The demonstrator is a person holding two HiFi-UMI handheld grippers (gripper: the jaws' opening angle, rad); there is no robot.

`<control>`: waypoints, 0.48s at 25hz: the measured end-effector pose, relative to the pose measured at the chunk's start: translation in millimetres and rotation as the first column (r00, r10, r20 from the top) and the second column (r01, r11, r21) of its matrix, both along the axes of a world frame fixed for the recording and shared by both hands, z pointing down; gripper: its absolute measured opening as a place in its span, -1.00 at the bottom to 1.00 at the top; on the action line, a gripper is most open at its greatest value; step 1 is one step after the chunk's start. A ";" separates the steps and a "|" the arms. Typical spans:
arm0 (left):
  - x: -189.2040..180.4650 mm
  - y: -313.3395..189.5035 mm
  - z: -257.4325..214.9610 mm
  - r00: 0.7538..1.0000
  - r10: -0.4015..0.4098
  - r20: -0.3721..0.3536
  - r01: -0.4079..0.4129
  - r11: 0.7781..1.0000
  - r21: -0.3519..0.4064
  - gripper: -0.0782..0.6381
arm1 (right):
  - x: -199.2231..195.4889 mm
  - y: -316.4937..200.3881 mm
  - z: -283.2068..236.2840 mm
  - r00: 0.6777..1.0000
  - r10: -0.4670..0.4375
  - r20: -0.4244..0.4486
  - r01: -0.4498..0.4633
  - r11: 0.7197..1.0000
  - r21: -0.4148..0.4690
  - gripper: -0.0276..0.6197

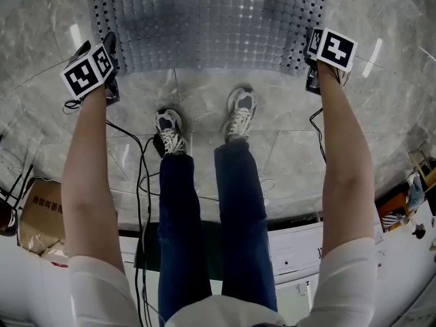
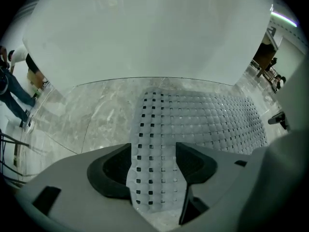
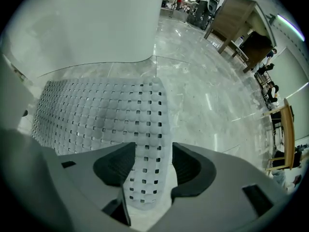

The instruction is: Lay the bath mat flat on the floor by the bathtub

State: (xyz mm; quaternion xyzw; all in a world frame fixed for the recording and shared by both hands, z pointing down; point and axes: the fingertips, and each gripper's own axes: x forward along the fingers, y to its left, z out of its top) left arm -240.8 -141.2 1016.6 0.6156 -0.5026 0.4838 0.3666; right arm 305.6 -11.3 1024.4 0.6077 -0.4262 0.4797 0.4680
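The pale grey bath mat (image 1: 211, 26), studded and full of small square holes, lies spread on the marble floor in the head view. It reaches up to the white bathtub wall (image 2: 145, 33) (image 3: 87, 23). My left gripper (image 1: 109, 54) points down over the mat's near left corner. In the left gripper view that gripper (image 2: 155, 170) is open and the mat (image 2: 203, 120) lies flat between its dark pads. My right gripper (image 1: 313, 63) hangs over the near right corner. In the right gripper view it (image 3: 148, 170) is open too, with the mat (image 3: 101, 115) lying between its pads.
The person's two sneakers (image 1: 169, 131) (image 1: 240, 111) stand on the marble just behind the mat. Black cables (image 1: 143, 176) trail across the floor at the left, near a cardboard box (image 1: 41, 216). A wooden table (image 3: 236, 13) stands far off on the right.
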 end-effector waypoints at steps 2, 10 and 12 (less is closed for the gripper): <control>2.5 -1.2 -2.3 1.000 0.003 -0.004 -0.003 1.000 0.000 0.00 | -2.5 -1.3 -2.3 1.000 -0.001 0.001 0.001 1.000 0.002 -0.18; 1.4 -3.6 -11.2 1.000 0.003 0.009 -0.003 1.000 0.011 -0.25 | -2.8 -2.3 -11.5 0.996 0.089 -0.001 -0.089 0.996 0.020 -0.20; 2.1 -3.5 -13.7 1.000 0.022 0.020 -0.022 1.000 0.000 -0.53 | 0.6 -1.5 -16.9 0.995 0.085 -0.049 -0.084 0.996 0.020 -0.72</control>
